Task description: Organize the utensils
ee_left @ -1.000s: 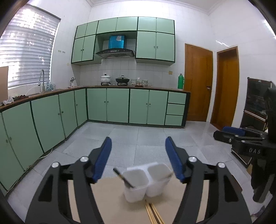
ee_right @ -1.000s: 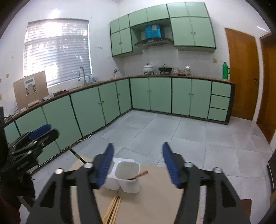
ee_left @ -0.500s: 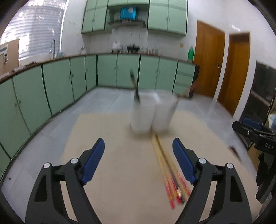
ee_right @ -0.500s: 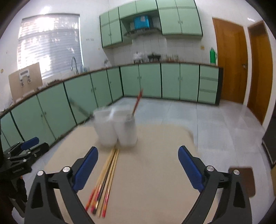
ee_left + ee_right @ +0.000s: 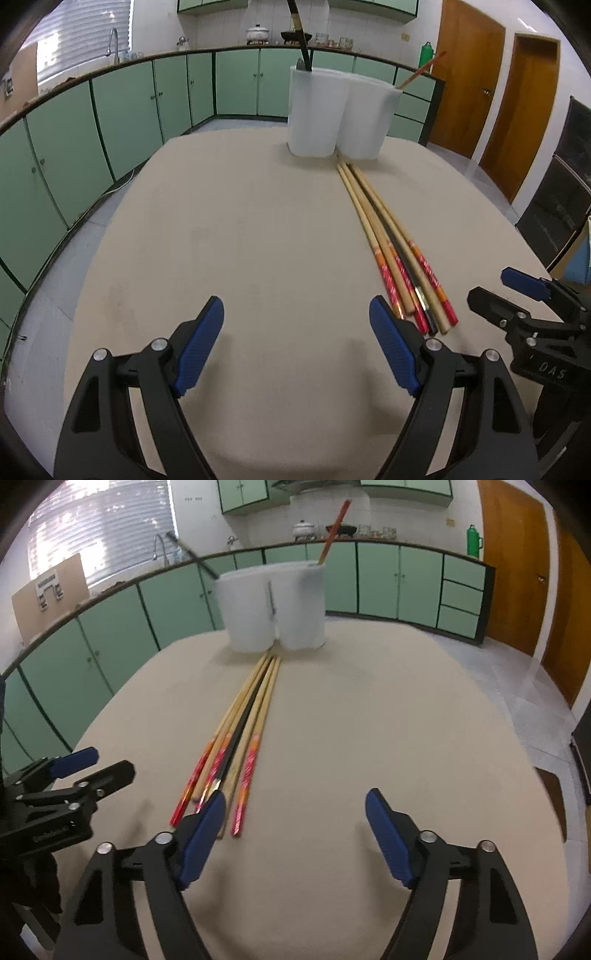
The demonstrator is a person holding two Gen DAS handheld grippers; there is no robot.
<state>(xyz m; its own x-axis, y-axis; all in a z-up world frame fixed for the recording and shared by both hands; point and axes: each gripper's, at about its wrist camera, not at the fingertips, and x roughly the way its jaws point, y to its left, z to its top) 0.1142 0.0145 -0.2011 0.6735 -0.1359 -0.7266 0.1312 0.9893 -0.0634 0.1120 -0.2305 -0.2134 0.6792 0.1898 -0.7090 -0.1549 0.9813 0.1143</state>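
Several chopsticks (image 5: 391, 243) lie bundled on the beige table (image 5: 221, 240), tips toward a white two-compartment holder (image 5: 341, 116) at the far edge. One dark chopstick stands in the holder's left cup, one red chopstick in the right cup. My left gripper (image 5: 297, 336) is open and empty, low over the table, left of the chopstick ends. In the right wrist view the chopsticks (image 5: 240, 734) and holder (image 5: 273, 607) show too. My right gripper (image 5: 295, 829) is open and empty; its left finger overlaps the chopstick ends.
Green kitchen cabinets (image 5: 122, 110) run along the far and left walls. Wooden doors (image 5: 465, 77) stand at the right. The right gripper shows at the right edge of the left wrist view (image 5: 532, 317), the left gripper at the left of the right wrist view (image 5: 66, 786).
Both grippers came down from high above to just over the table, near the chopsticks' handle ends. Both jaws opened wider. The holder and chopsticks stayed in place.
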